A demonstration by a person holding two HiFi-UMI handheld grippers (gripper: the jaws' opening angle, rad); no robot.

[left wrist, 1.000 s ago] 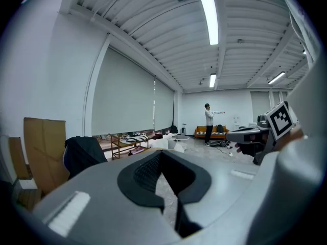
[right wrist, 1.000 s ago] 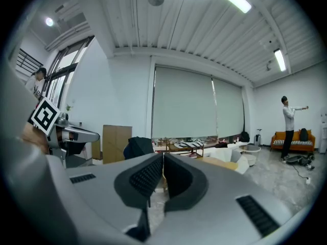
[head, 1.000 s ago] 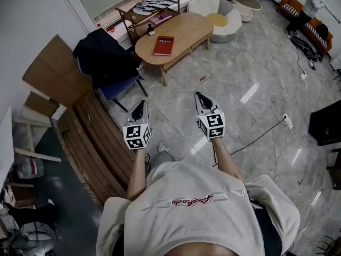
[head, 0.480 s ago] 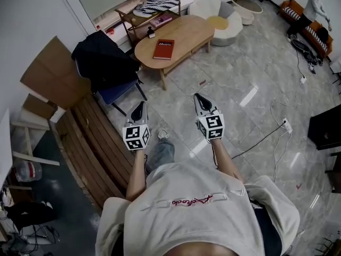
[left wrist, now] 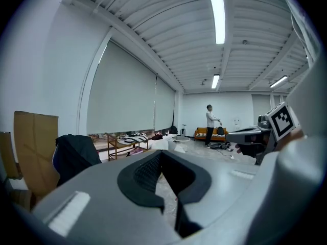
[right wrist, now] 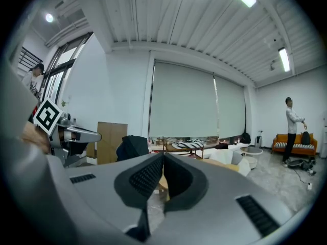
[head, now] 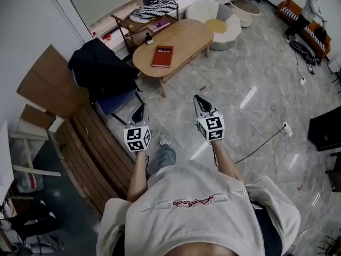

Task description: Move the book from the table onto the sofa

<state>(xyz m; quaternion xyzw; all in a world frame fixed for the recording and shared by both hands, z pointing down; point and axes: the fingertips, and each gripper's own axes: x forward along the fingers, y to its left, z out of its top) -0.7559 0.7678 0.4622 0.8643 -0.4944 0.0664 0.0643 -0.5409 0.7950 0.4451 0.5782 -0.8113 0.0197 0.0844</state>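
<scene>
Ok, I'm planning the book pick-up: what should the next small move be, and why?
Probably a step forward toward the wooden table. The red book lies on it, well beyond the left gripper and right gripper, with bare floor between. Both have fingers shut and hold nothing, so opening can likely wait until nearer.

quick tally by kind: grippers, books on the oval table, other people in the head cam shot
grippers: 2, left gripper and right gripper
books on the oval table: 1, the red book
other people: 1, the person at the far end
total: 4
</scene>
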